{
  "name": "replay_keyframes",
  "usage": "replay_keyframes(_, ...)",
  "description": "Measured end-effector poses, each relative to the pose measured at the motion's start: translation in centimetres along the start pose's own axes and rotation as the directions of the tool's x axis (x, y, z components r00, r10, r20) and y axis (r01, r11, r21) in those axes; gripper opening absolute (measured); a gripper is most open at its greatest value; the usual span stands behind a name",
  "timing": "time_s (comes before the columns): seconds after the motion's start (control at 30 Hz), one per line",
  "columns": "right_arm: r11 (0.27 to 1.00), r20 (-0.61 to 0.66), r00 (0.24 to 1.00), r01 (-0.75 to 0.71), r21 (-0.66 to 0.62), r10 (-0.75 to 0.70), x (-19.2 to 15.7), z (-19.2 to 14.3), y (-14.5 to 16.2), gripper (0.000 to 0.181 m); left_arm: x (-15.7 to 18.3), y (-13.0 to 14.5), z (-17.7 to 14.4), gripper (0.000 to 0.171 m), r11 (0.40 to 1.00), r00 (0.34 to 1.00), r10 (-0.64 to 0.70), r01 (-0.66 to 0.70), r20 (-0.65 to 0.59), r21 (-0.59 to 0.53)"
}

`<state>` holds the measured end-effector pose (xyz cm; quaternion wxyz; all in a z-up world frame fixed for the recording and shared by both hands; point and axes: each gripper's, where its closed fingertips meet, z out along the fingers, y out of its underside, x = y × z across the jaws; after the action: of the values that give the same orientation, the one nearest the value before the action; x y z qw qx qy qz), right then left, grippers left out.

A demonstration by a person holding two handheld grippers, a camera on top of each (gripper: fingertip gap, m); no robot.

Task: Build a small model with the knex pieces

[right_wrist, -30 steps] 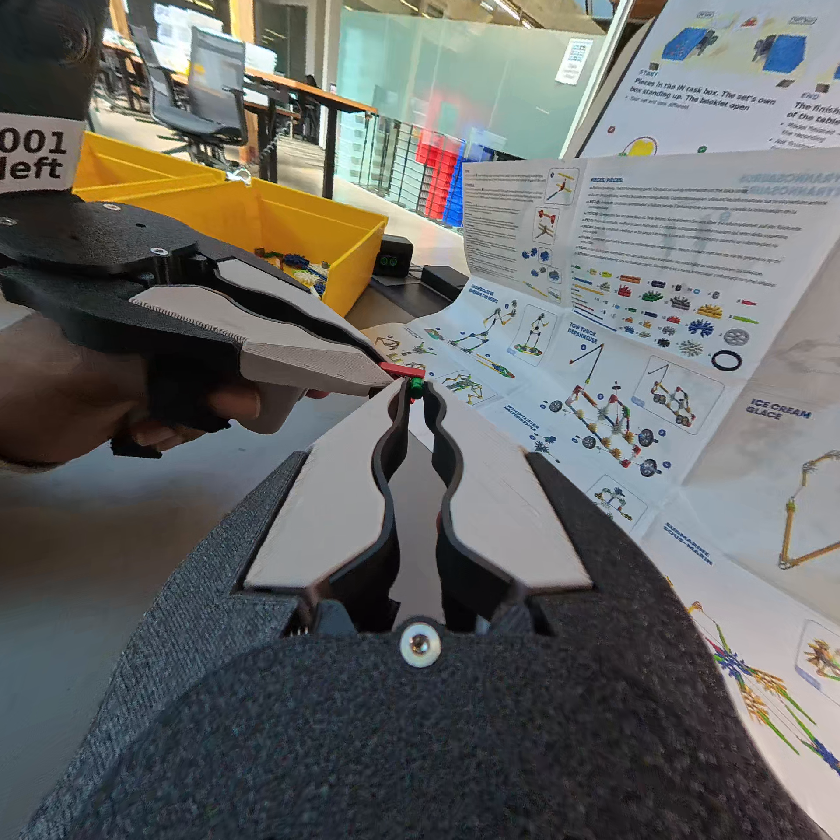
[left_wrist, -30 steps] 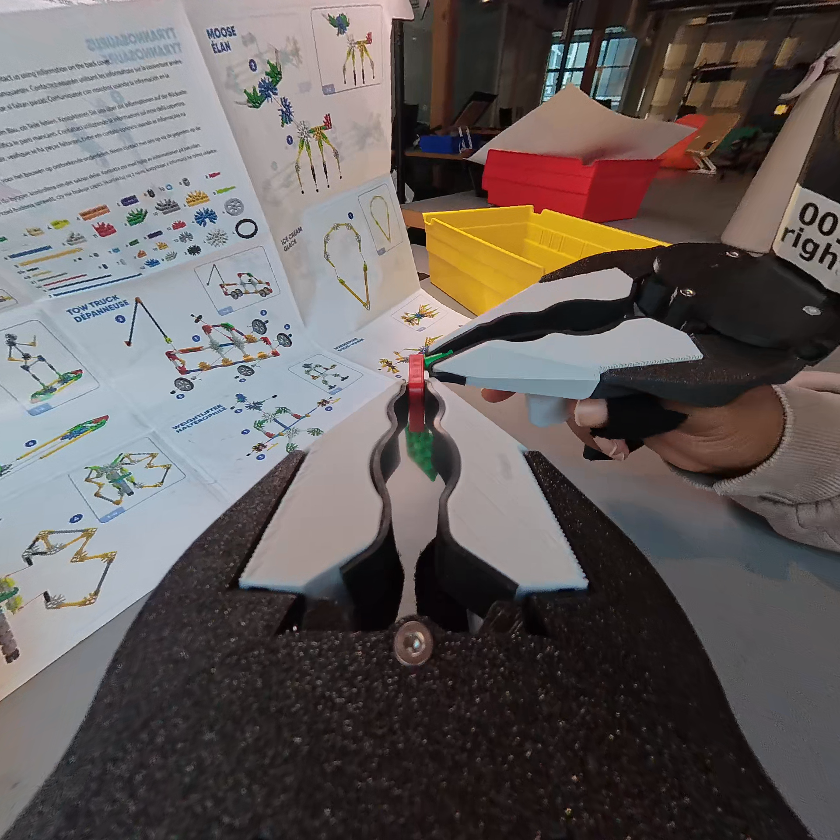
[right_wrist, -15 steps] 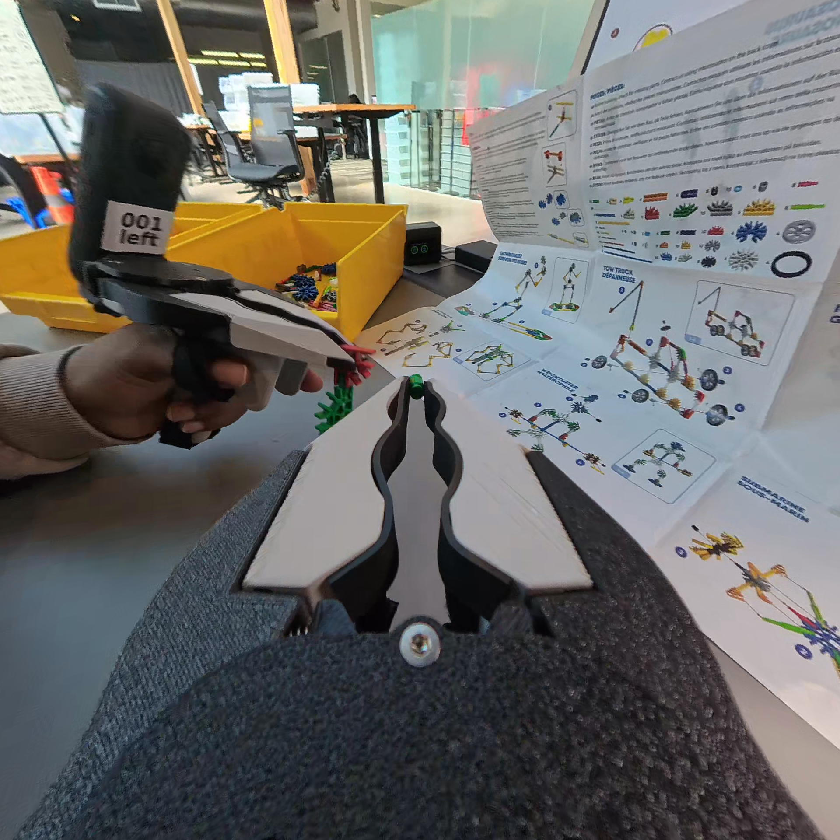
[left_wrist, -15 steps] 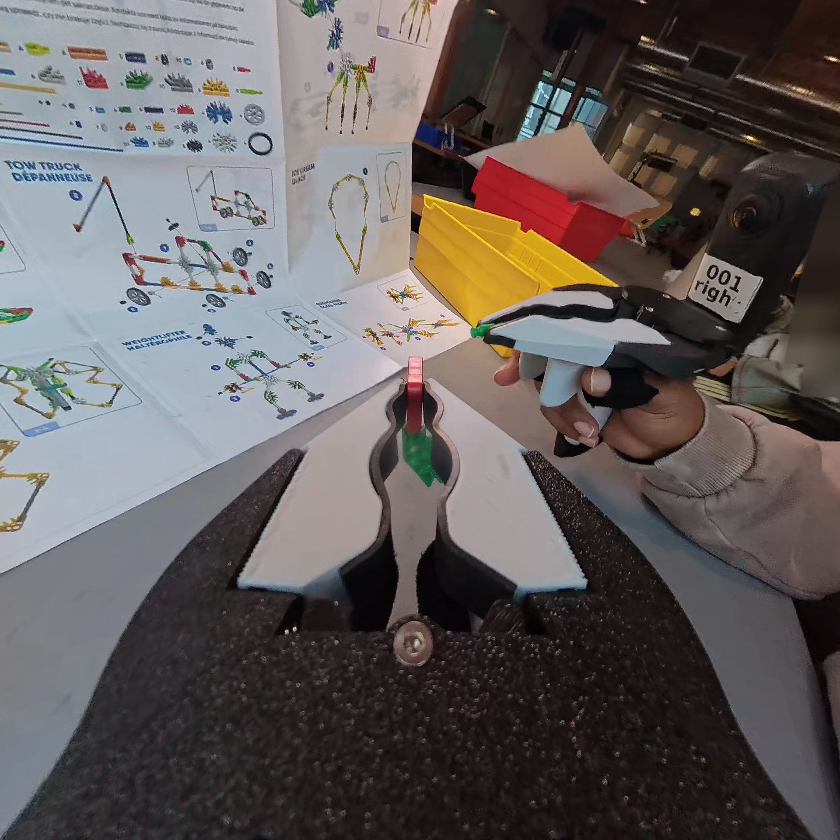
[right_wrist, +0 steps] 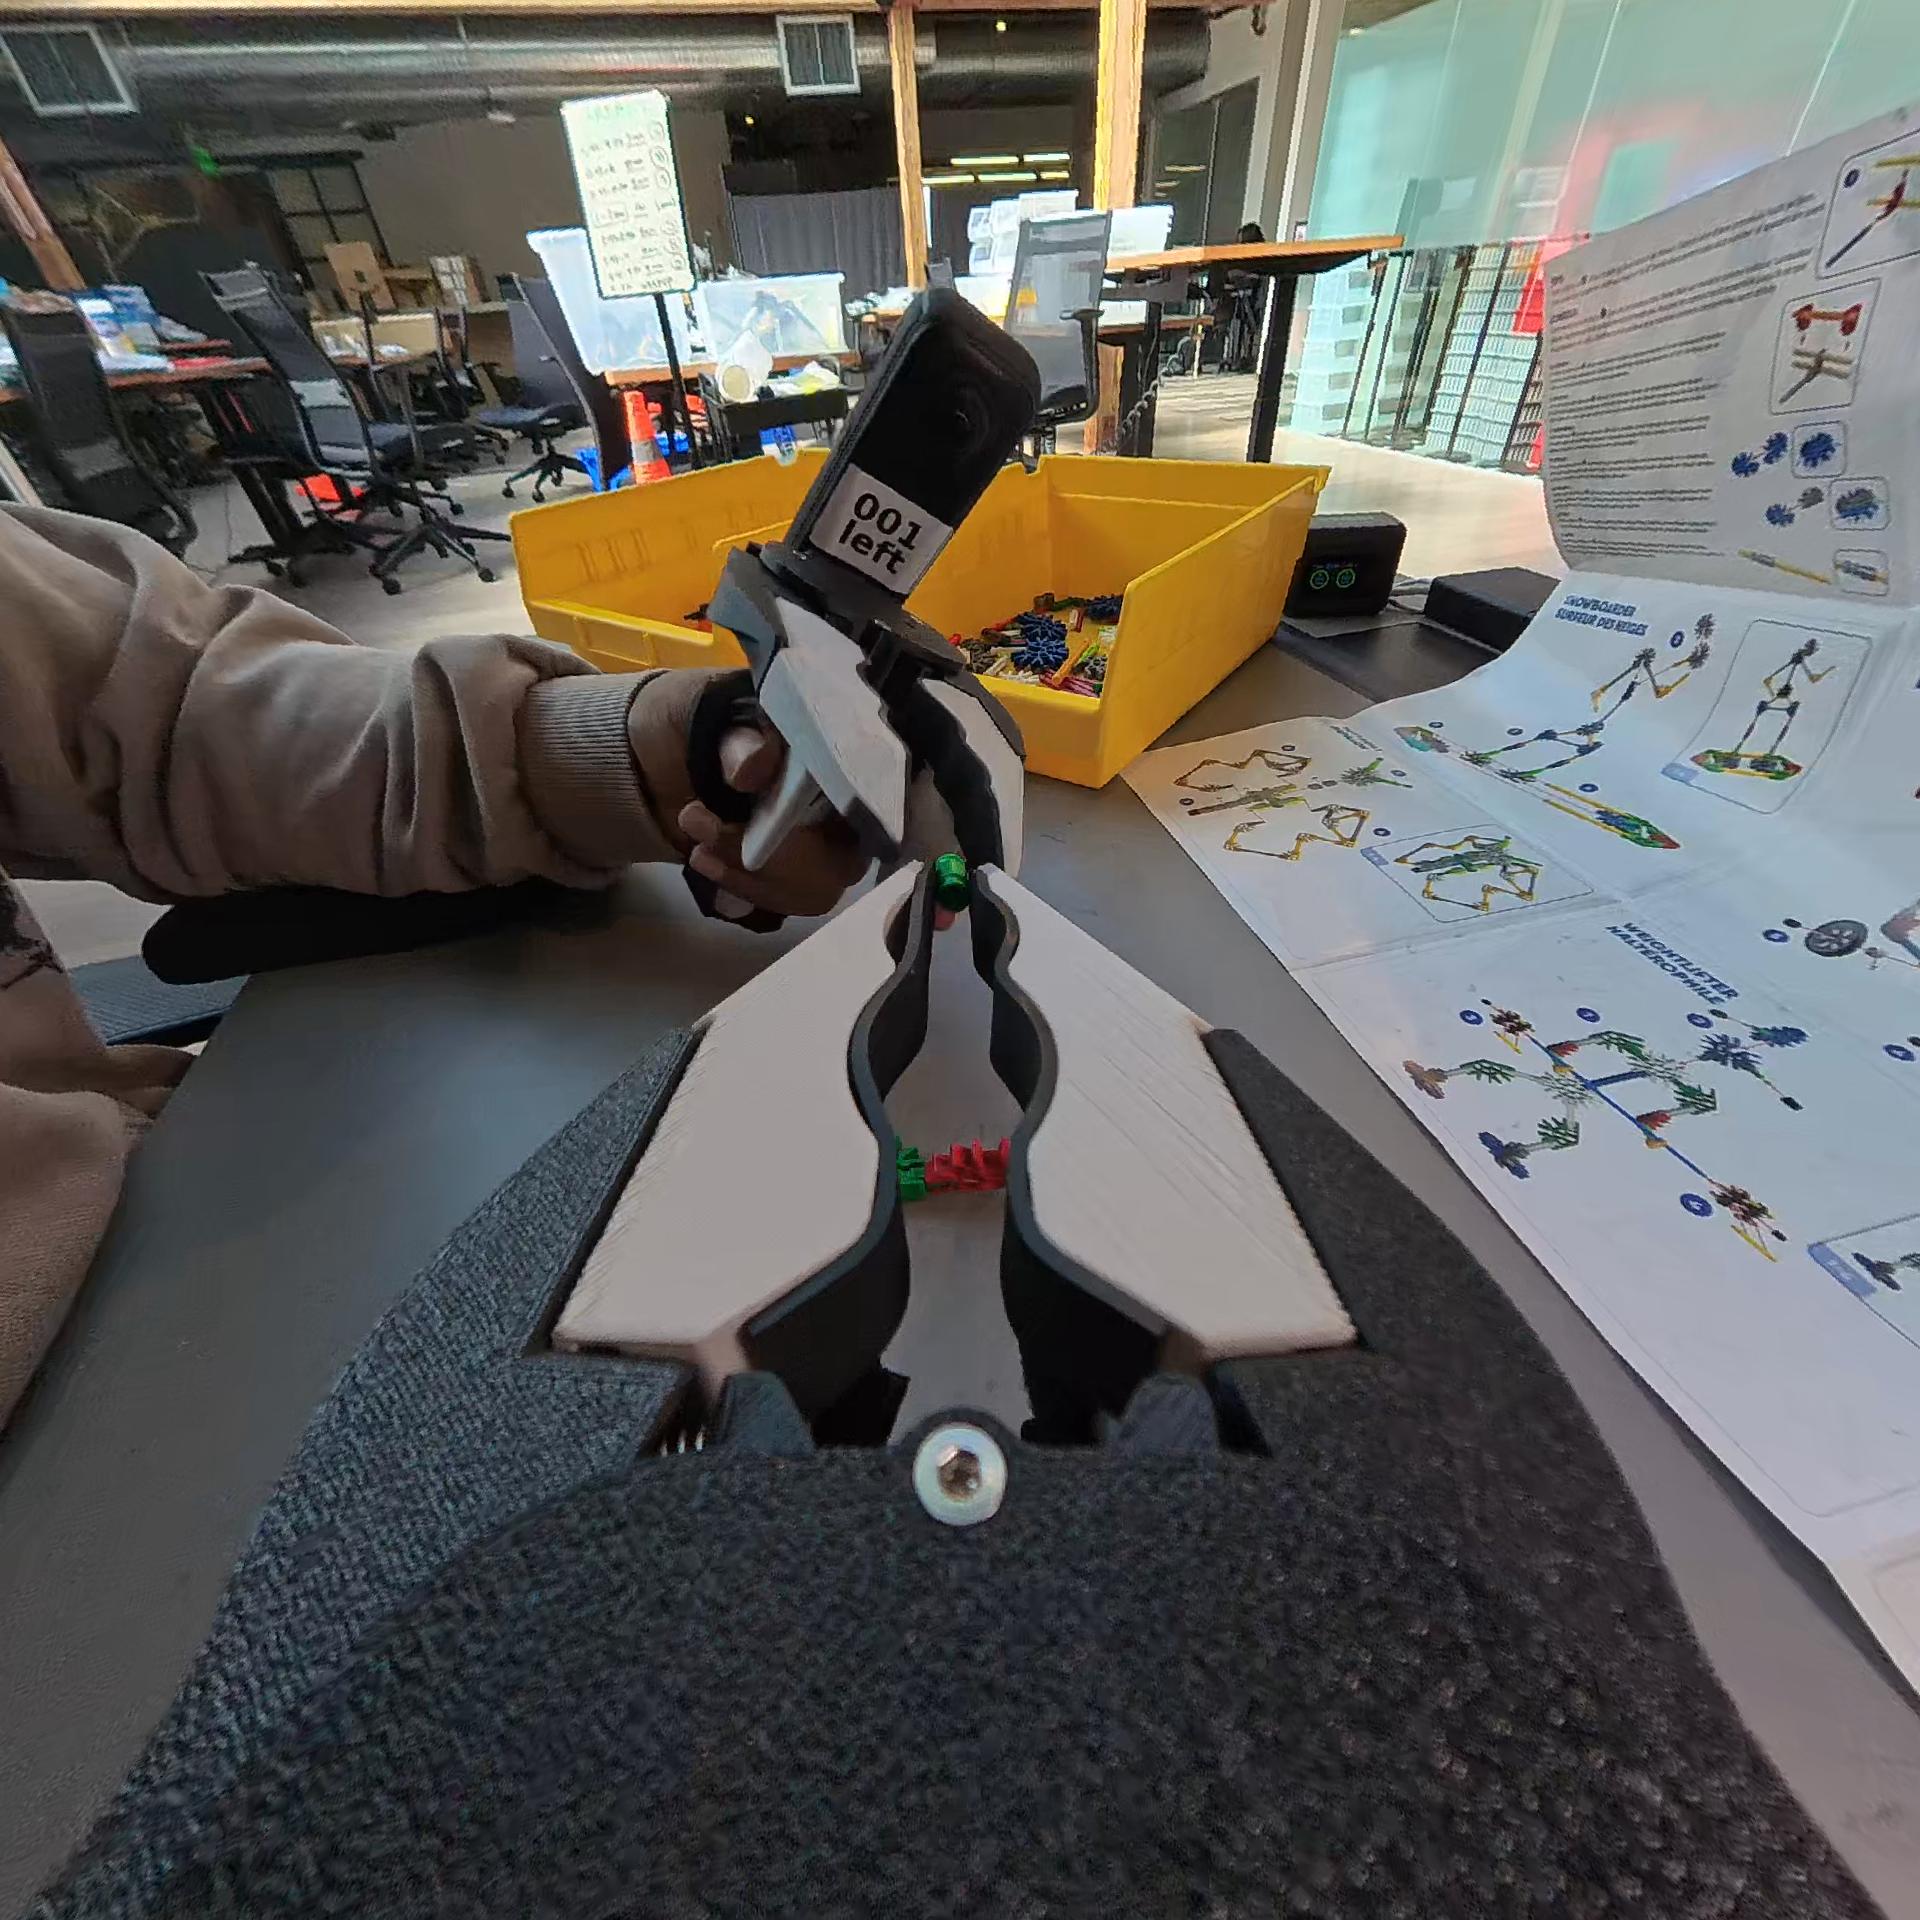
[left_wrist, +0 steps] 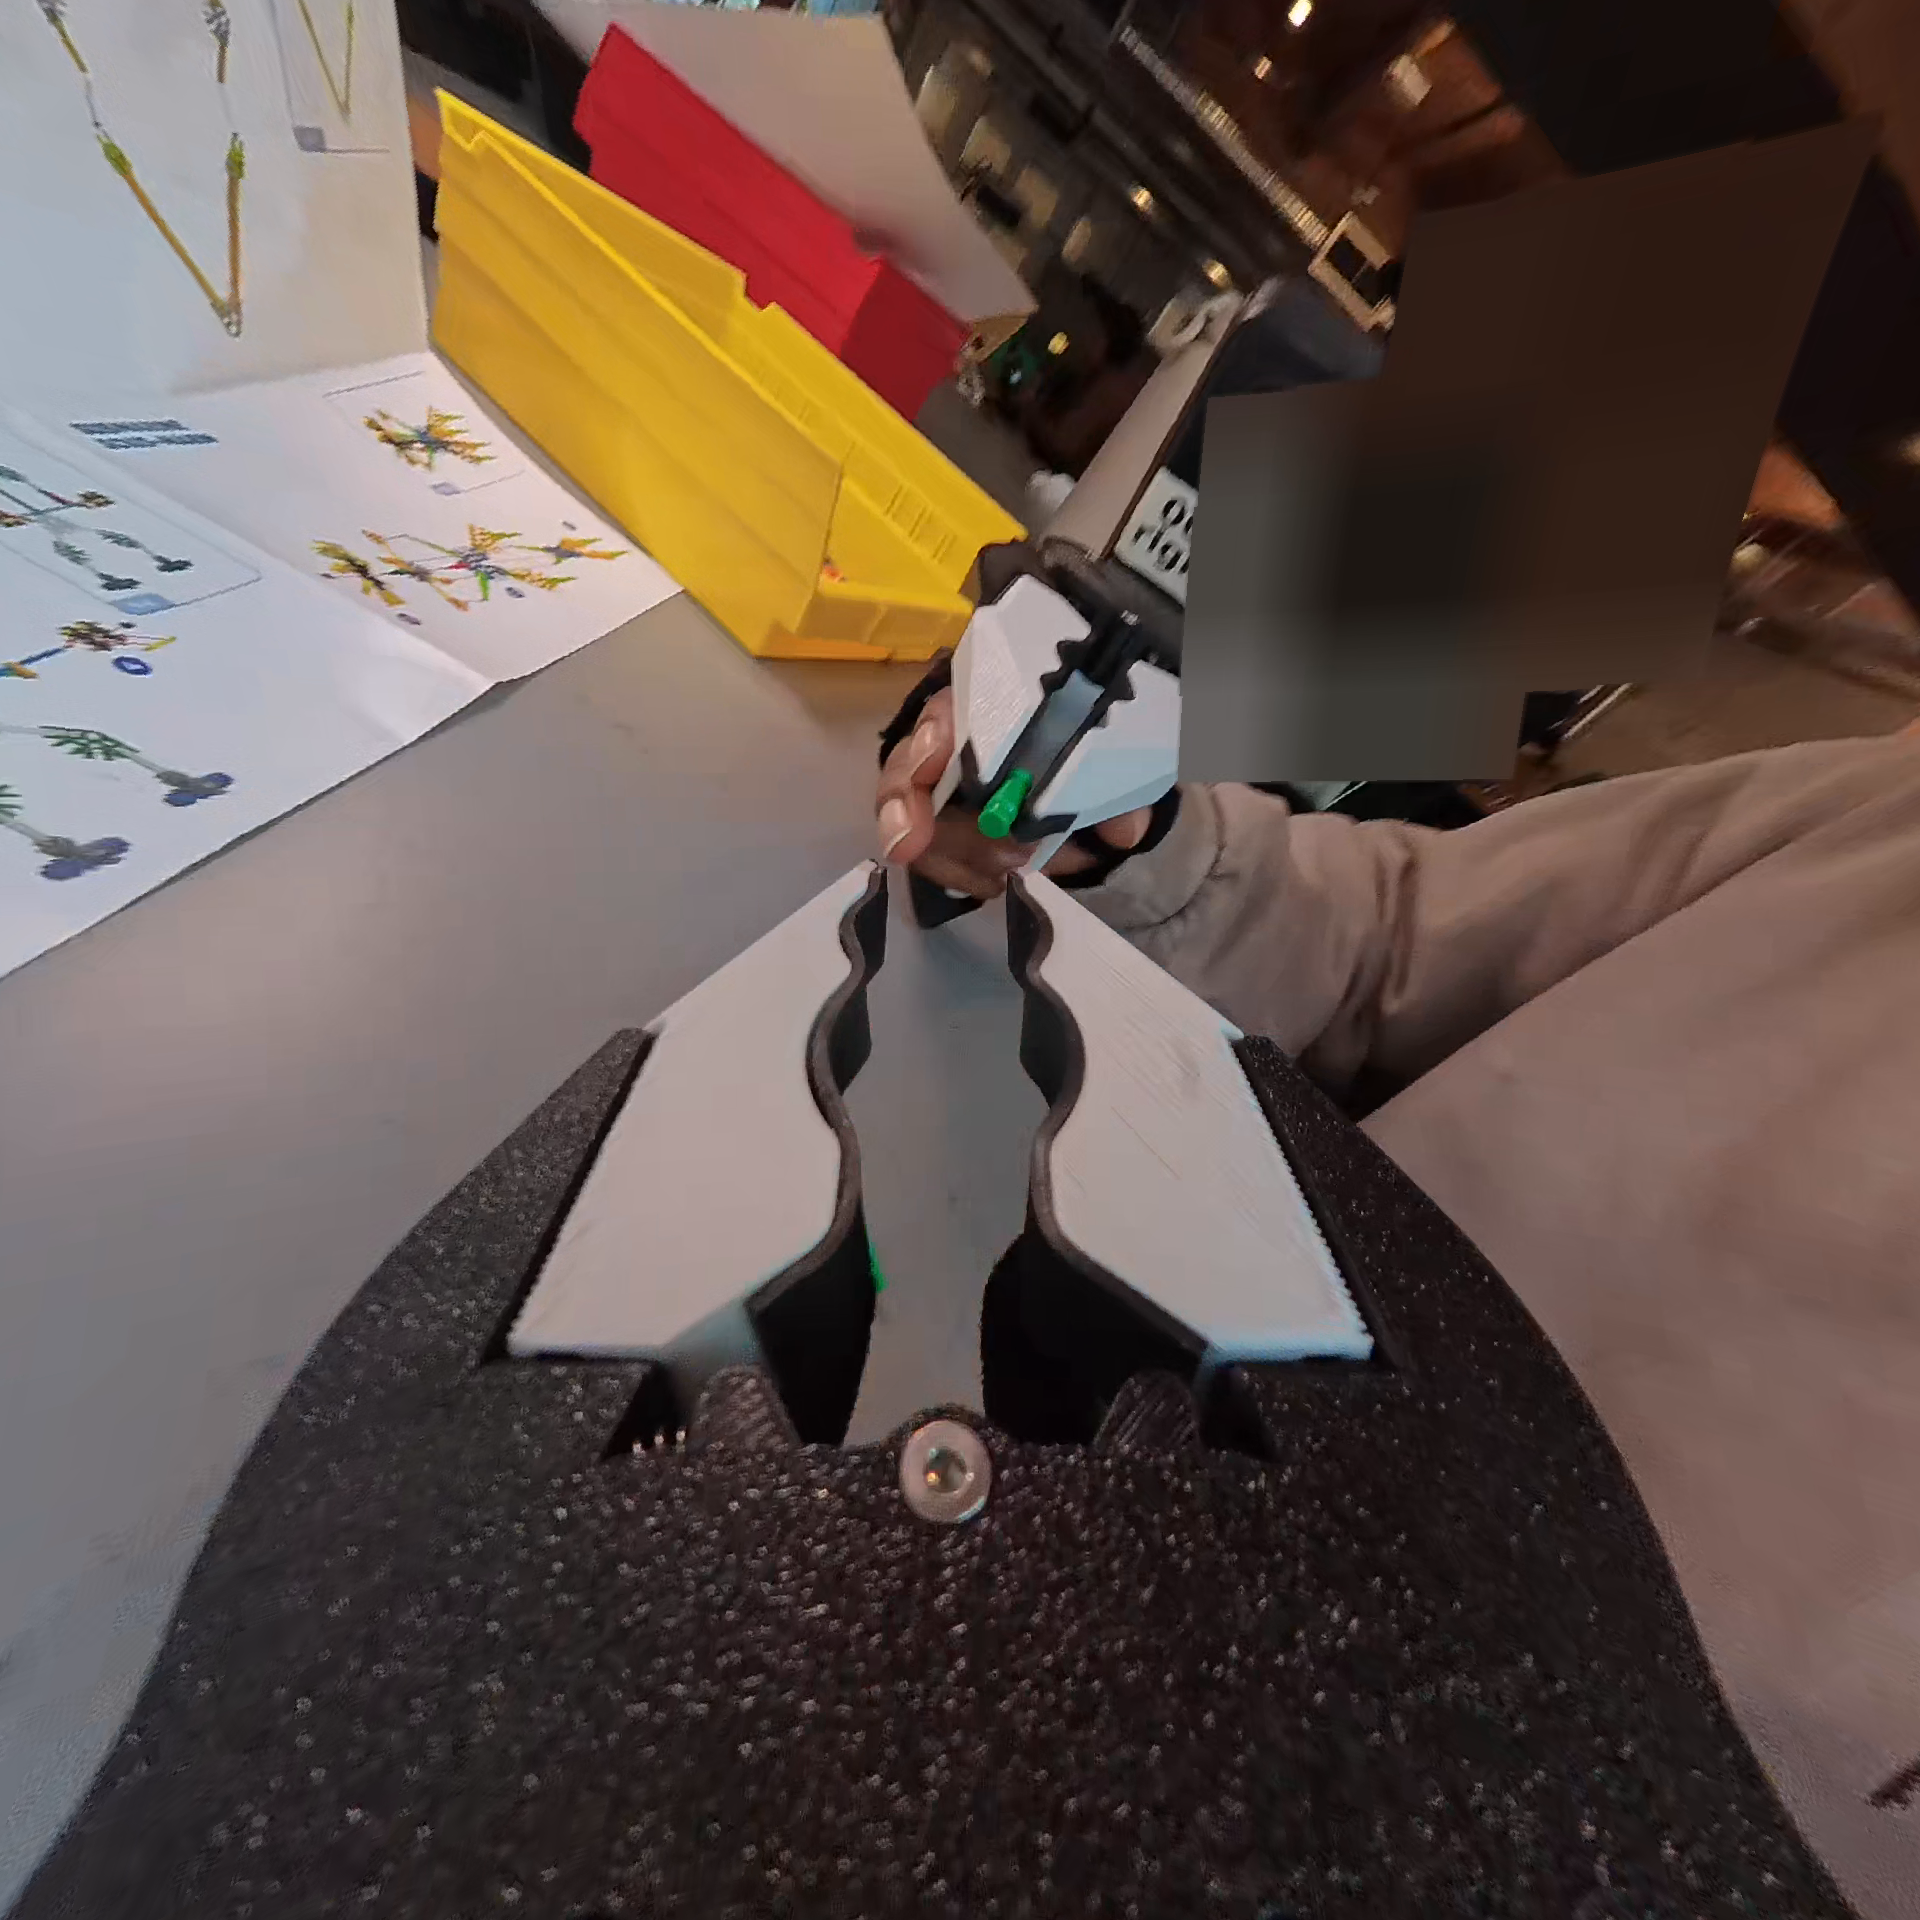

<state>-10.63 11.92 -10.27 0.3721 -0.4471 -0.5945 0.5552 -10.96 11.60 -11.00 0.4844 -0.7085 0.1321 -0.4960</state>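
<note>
Yellow bin (right_wrist: pixel 1174 582) with seemingly mixed toy pieces (right_wrist: pixel 1039 649)

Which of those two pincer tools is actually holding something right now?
The right gripper: its fingertips are pinched on a small green rod. The left gripper has its fingers spread apart with nothing between them.

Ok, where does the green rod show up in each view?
Left wrist view: green rod just above centre, poking from the tips of the far right gripper.
Right wrist view: green rod just above centre, pinched at this gripper's own tips.
Shared landmark: yellow bin, upper left in the left view, upper middle in the right.
</note>
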Motion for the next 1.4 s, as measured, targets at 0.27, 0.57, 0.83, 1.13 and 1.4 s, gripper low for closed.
replay_keyframes(0.27,0.994,-0.019,0.994,0.110,0.014,-0.109,-0.8,0.2,-0.5,0.004,1.5,-0.2,0.5,0.020,0.991,0.983,-0.126,0.132,-0.136,0.030)
replay_keyframes(0.57,0.985,-0.033,0.985,0.171,0.006,-0.171,-1.1,0.4,-0.5,0.005,2.2,-0.5,0.5,0.009,0.982,0.967,-0.170,0.182,-0.188,0.049)
replay_keyframes(0.83,0.979,-0.062,0.977,0.205,-0.019,-0.206,-0.8,0.6,-0.1,0.005,1.7,-0.5,0.3,0.003,0.991,0.984,-0.113,0.121,-0.136,0.053)
replay_keyframes(1.13,0.986,-0.118,0.979,0.166,-0.034,-0.169,1.0,-0.1,0.1,0.022,-3.3,-3.7,-4.3,0.003,0.971,0.919,0.193,-0.229,0.345,0.066)
replay_keyframes(1.4,0.955,-0.183,0.979,0.035,-0.295,-0.092,3.2,0.4,4.8,0.027,-9.0,-9.6,-24.5,0.004,0.805,-0.081,0.473,-0.364,0.877,-0.468)
